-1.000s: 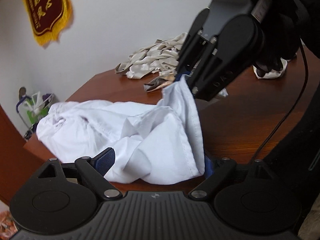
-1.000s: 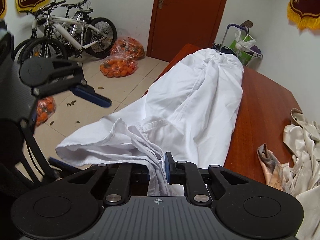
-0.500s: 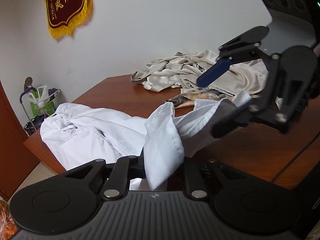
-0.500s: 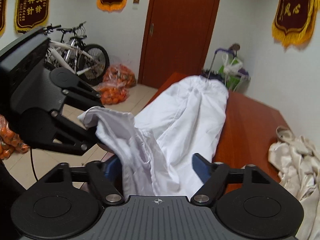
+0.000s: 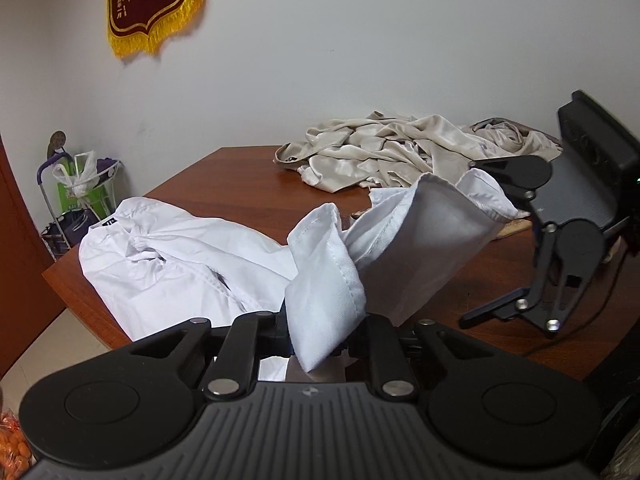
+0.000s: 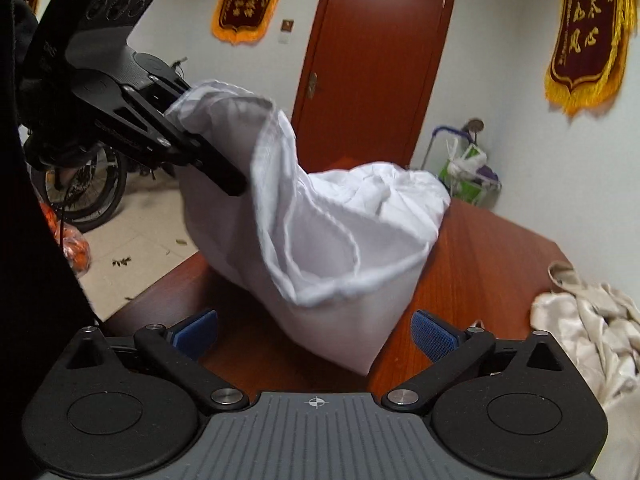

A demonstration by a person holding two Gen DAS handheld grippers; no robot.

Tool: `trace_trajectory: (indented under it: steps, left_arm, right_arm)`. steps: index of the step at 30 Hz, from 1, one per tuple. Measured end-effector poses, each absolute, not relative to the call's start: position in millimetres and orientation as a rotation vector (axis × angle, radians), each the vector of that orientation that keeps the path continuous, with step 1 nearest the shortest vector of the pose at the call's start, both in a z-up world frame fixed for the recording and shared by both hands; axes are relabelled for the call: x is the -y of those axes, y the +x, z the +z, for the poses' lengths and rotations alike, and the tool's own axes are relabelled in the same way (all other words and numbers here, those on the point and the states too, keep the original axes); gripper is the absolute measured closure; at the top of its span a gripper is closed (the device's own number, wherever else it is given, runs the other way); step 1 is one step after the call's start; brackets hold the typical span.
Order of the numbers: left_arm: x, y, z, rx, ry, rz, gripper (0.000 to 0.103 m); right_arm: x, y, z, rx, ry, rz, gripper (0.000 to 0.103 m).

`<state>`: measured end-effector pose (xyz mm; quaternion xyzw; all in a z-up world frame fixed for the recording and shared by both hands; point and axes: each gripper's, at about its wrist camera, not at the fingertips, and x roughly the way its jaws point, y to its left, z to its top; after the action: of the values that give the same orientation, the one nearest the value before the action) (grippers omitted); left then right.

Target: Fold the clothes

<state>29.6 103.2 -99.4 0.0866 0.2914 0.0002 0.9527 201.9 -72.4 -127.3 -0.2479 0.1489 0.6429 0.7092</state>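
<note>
- The long reddish-brown wooden table (image 5: 240, 184) bore most of the white cotton garment (image 5: 180, 256), one hemmed end raised.
- The left gripper (image 5: 320, 332) was clamped on that end.
- The right gripper (image 6: 314, 330) stood wide apart, empty; it probably needed a fresh hold to carry the fold over.

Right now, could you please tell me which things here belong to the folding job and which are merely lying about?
In the job: white garment, left gripper shut on it, right gripper open.

Lying about: beige clothes pile, banner, bicycle, door.
</note>
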Motion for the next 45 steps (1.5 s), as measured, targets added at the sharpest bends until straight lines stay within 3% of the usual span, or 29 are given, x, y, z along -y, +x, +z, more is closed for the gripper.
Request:
trace_trajectory:
  steps: [3,6,8,11,23,33,41,45]
  left_arm:
    - [-103.8,26.9,-96.8,-0.598,0.168,0.003,0.085]
    - [-104.0,23.5,-95.7,-0.609,0.166,-0.006,0.085]
    - [-103.3,18.9,-95.0,-0.616,0.163,-0.011,0.086]
    - [-102.6,9.3,-93.3,-0.625,0.154,-0.014,0.086]
    - [-159.9,22.5,-66.2,-0.569,0.029,0.064,0.085]
    - [-288.4,108.8,-104.0,-0.677,-0.194,0.104,0.084]
    - [-332.6,140.0,-145.8,-0.750,-0.255,0.053,0.075]
    - [-347.5,146.3,-164.8,-0.774,-0.323,0.068,0.062]
  right_arm:
    - [60.5,215.5,-126.0,-0.353,-0.528,1.487,0.006]
    - [48.6,229.1,-124.7,-0.375,-0.505,1.546,0.031]
    - [40.7,238.2,-123.8,-0.389,-0.490,1.586,0.068]
    - [28.8,251.9,-122.4,-0.411,-0.465,1.645,0.079]
    - [-24.0,274.4,-82.3,-0.407,-0.453,1.567,0.079]
    - [-123.4,360.3,-101.9,-0.654,-0.383,1.454,0.075]
    - [-149.7,397.8,-142.3,-0.791,-0.362,1.333,0.055]
    - [-150.2,401.1,-154.3,-0.830,-0.347,1.301,0.048]
